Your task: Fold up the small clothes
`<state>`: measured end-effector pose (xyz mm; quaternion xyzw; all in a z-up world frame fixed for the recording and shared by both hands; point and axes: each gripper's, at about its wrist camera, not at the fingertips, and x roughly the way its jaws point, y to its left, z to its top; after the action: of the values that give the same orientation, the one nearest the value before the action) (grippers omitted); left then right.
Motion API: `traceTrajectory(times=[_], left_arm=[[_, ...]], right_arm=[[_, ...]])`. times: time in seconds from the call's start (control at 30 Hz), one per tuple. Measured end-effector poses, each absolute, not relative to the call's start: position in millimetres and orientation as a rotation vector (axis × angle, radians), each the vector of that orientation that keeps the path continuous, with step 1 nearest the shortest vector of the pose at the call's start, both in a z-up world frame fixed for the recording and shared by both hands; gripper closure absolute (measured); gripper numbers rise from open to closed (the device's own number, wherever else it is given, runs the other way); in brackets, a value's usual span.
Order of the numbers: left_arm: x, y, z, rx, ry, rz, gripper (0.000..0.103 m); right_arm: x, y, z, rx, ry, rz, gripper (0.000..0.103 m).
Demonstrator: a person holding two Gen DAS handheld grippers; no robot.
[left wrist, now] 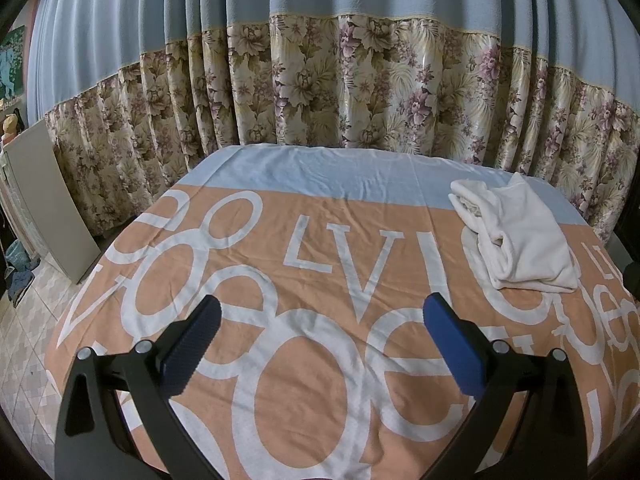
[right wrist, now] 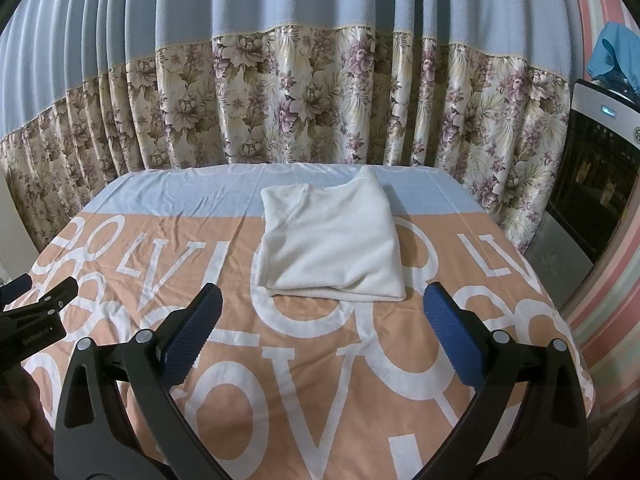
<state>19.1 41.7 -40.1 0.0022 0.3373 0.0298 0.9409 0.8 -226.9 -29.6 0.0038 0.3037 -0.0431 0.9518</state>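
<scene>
A white fleece garment [right wrist: 330, 244] lies folded into a compact rectangle on the table, which is covered by an orange, white and pale blue lettered cloth [right wrist: 320, 380]. In the left wrist view the same folded garment [left wrist: 516, 236] sits at the far right. My right gripper [right wrist: 322, 300] hovers just in front of the garment's near edge, open and empty. My left gripper [left wrist: 322, 310] is open over bare cloth, well left of the garment, with nothing between its fingers. The left gripper's tip [right wrist: 36, 300] shows at the left edge of the right wrist view.
A blue and floral curtain [left wrist: 320, 80] hangs right behind the table's far edge. A pale board [left wrist: 48, 200] leans on the left over a tiled floor [left wrist: 28, 360]. A dark appliance [right wrist: 596, 176] stands to the right, with a blue cloth [right wrist: 616, 52] on top.
</scene>
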Motion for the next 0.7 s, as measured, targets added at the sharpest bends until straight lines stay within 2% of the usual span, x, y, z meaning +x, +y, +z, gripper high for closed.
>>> traceTrajectory(times=[0.7], left_arm=[[21,29,-39,-0.016,0.693,0.062,0.002]], right_arm=[[1,-227,-33,0.011,0.626,-0.091,0.003]])
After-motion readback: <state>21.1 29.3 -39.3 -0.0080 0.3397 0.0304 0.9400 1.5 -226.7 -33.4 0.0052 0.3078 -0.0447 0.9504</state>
